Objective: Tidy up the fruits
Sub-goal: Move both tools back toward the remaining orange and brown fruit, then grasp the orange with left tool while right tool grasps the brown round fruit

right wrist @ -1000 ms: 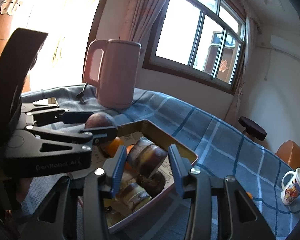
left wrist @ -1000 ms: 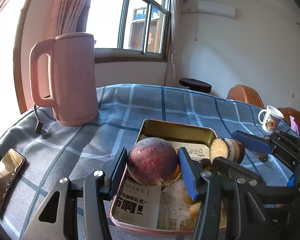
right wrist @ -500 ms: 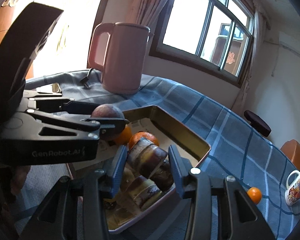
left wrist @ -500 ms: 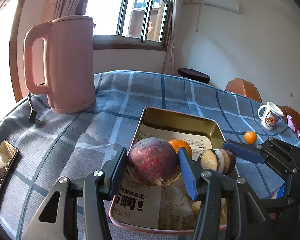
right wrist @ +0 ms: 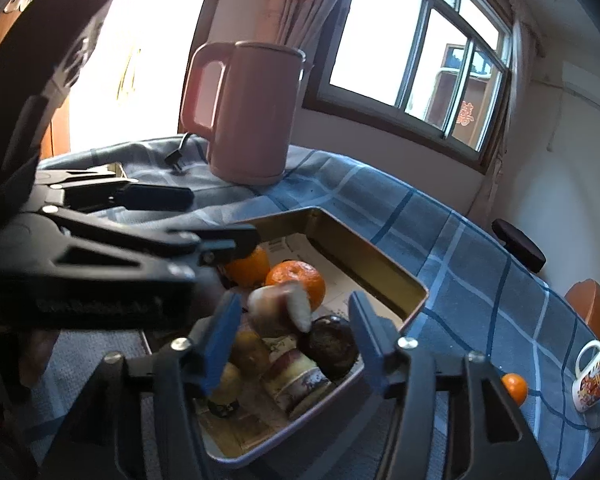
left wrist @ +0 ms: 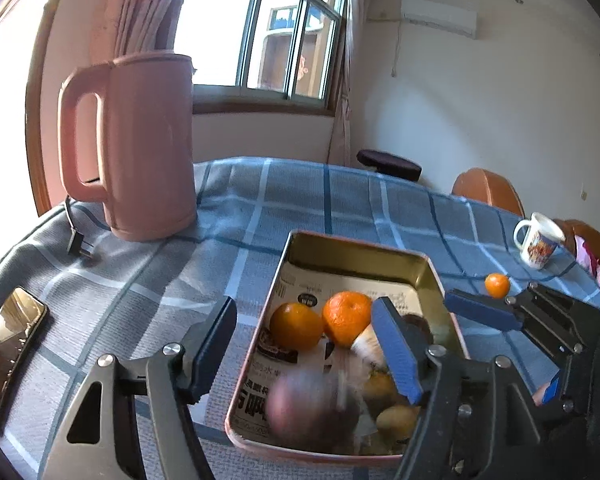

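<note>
Both pairs of tongs stood over the metal tray on the checked table, and to my eye this was the moment of letting go: fruit being dropped into the tray rather than carried.

The left tongs were spread wide and gripped nothing. Just below and between them a round purplish fruit showed only as a blur, lying or falling at the tray's near end, clear of both blades. Just ahead of them sat two oranges, side by side on the printed paper lining.

The right tongs were likewise parted and empty. A pale, pink-tinged piece, blurred too, hung in the gap, touching neither blade as far as I could tell, above a dark fruit and some yellowish ones.

Well off beyond the right tongs, a small orange lay loose on the cloth near a mug. I'd judge it the next thing wanted: swing over, close on it gently, bring it back.
</note>
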### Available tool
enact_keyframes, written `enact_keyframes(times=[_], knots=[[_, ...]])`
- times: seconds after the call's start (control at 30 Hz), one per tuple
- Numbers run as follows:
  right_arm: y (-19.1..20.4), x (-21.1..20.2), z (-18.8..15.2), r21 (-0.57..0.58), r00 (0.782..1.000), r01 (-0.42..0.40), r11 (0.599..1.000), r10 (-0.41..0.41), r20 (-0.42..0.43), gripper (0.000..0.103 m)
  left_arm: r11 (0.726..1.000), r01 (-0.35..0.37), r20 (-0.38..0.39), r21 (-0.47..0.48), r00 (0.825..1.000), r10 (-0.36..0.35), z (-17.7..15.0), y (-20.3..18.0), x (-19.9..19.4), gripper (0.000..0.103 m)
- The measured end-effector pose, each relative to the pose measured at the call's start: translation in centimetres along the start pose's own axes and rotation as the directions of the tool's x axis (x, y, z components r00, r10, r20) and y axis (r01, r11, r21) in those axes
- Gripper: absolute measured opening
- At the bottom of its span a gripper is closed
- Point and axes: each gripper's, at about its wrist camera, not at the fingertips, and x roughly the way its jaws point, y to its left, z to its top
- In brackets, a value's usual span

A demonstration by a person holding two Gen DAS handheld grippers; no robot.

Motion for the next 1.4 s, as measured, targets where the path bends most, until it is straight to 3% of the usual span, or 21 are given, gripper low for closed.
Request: enact_keyframes(times=[0.07, 0.17, 0.27, 0.43, 0.53, 0.6, 0.87, 0.97, 1.07, 1.1, 1.27, 1.4], knots=[[-0.3, -1.0, -0.2, 0.001, 1.0, 0.02, 1.0, -0.02, 0.017, 0.06, 1.0, 0.007, 0.023, -0.009, 1.0, -0.007, 0.3, 0.0, -0.7, 0.073], [-1.7, -3.3, -0.6, 0.017, 0.996, 0.068, 0.998, -0.069, 0.049, 0.069, 0.999, 0.031, 0.049, -0.017, 0.998, -0.03, 0.7, -0.6, -1.5, 0.076], [-4.7, -5.7, -2.0, 0.056, 0.987, 0.149, 0.987, -0.152, 0.052, 0.074, 0.998, 0.057, 0.055, 0.016, 0.997, -0.057, 0.8, -2.6, -1.8, 0.076], [-11.4, -7.5, -5.1, 0.18, 0.96, 0.279, 0.943, -0.276, -0.047, 0.074, 0.988, 0.117, 0.023, 0.1, 0.992, -0.12, 0.4, -7.4, -1.1, 0.077], [-15.4, -7.5, -7.1, 0.283, 0.946, 0.323, 0.903, -0.296, -0.133, 0.074, 0.978, 0.142, -0.001, 0.151, 0.99, -0.143, 0.1, -10.0, -0.5, 0.077], [-16.9, -7.2, -8.0, 0.304, 0.939, 0.338, 0.891, -0.298, -0.171, 0.074, 0.971, 0.148, -0.016, 0.19, 0.989, -0.148, -0.1, -11.8, 0.1, 0.077], [-19.9, -3.7, -9.5, 0.38, 0.948, 0.267, 0.886, -0.17, -0.27, 0.072, 0.952, 0.175, -0.068, 0.251, 0.984, -0.163, 0.6, -15.4, 2.2, 0.077], [-20.2, -2.8, -9.7, 0.394, 0.948, 0.237, 0.888, -0.123, -0.293, 0.063, 0.948, 0.181, -0.076, 0.263, 0.983, -0.167, 0.9, -16.2, 2.6, 0.077], [-20.5, -1.9, -10.2, 0.421, 0.944, 0.202, 0.884, -0.062, -0.323, 0.043, 0.945, 0.182, -0.086, 0.271, 0.983, -0.165, 1.0, -16.8, 3.1, 0.077], [-20.5, -1.8, -10.3, 0.428, 0.946, 0.181, 0.886, -0.038, -0.322, 0.043, 0.944, 0.185, -0.095, 0.271, 0.982, -0.165, 1.1, -17.0, 3.4, 0.077], [-20.3, -2.7, -10.4, 0.395, 0.942, 0.228, 0.89, -0.099, -0.321, 0.042, 0.942, 0.213, -0.153, 0.259, 0.972, -0.178, 1.1, -18.3, 5.2, 0.077], [-22.5, -4.1, -11.4, 0.421, 0.925, 0.323, 0.847, -0.189, -0.33, 0.042, 0.94, 0.243, -0.209, 0.24, 0.958, -0.195, 1.0, -20.0, 7.0, 0.077]])
